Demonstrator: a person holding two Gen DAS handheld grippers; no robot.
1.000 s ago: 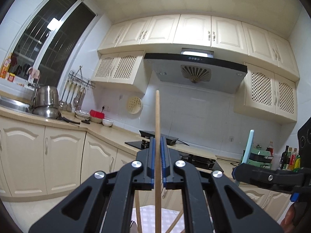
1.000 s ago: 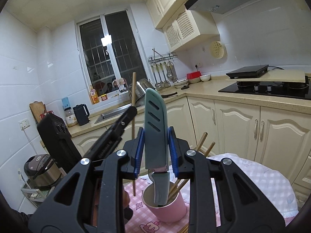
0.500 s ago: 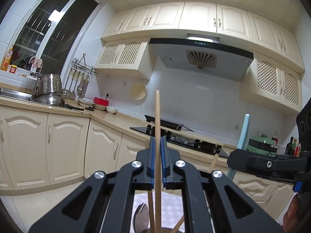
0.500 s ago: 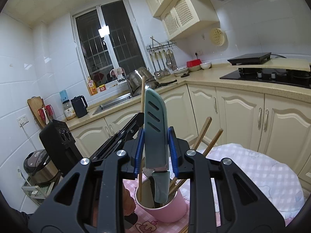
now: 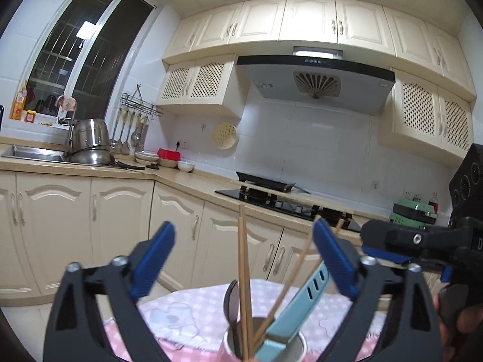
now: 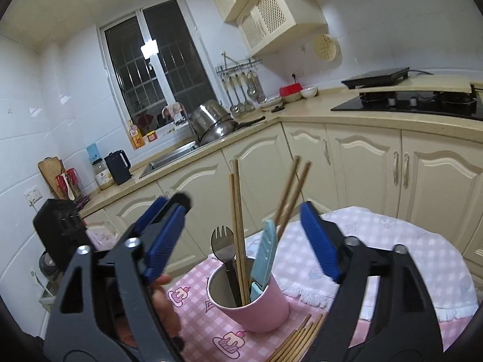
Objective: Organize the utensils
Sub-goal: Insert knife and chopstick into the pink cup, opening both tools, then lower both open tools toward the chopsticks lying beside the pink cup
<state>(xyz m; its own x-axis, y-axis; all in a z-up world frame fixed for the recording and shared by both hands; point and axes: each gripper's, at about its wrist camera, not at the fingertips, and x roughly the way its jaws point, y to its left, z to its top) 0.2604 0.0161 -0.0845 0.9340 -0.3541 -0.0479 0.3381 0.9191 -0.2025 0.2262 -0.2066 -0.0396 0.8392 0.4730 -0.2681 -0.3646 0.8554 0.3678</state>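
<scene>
Both grippers, left (image 5: 243, 256) and right (image 6: 243, 236), have just spread their fingers, released. The cup (image 6: 259, 307) on the pink surface (image 6: 196, 316) holds chopsticks (image 6: 237, 226), knife (image 6: 264, 253) and spork (image 6: 222, 241). Only the right view shows loose chopsticks (image 6: 297, 342) beside the cup.

- The left gripper (image 5: 243, 259) is standing with jaws just opened wide, its chopstick (image 5: 242, 283) now resting loose in the pink cup (image 6: 256, 304).
- The right gripper (image 6: 246, 238) is likewise newly spread, its light-blue knife (image 6: 265, 253) now leaning free in the cup.
</scene>
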